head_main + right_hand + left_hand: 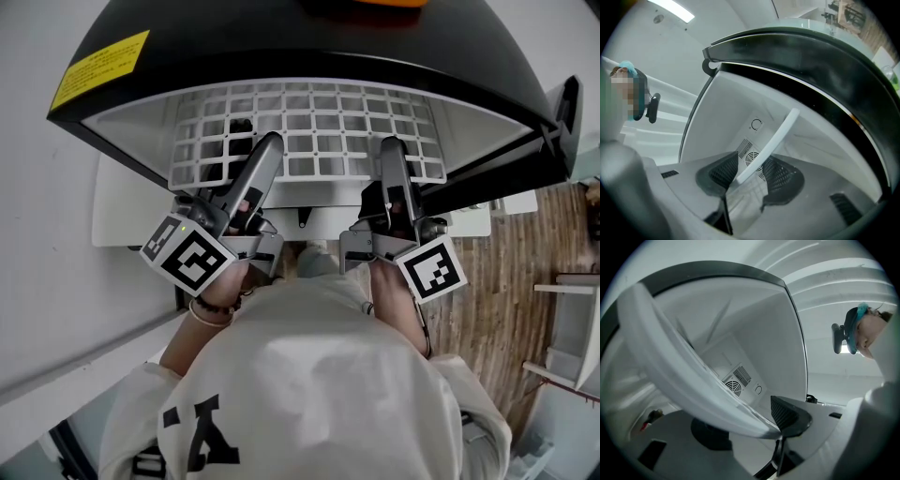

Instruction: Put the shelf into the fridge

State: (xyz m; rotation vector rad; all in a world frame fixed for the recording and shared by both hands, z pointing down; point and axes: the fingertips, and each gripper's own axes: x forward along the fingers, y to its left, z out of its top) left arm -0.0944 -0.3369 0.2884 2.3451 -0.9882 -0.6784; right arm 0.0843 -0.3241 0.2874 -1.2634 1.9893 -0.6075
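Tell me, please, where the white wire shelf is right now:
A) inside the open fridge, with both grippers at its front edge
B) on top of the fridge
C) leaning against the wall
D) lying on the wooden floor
A: the head view shows the shelf spanning the white inside of the fridge, with the left gripper and the right gripper reaching in at its front edge.

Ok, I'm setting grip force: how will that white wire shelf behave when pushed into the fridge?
Probably stiff: the shelf lies flat across the fridge opening with no visible sag. Likely light for its size, since it is mostly open grid. Its smooth white coating looks slippery, so it might slide in a loose grip.
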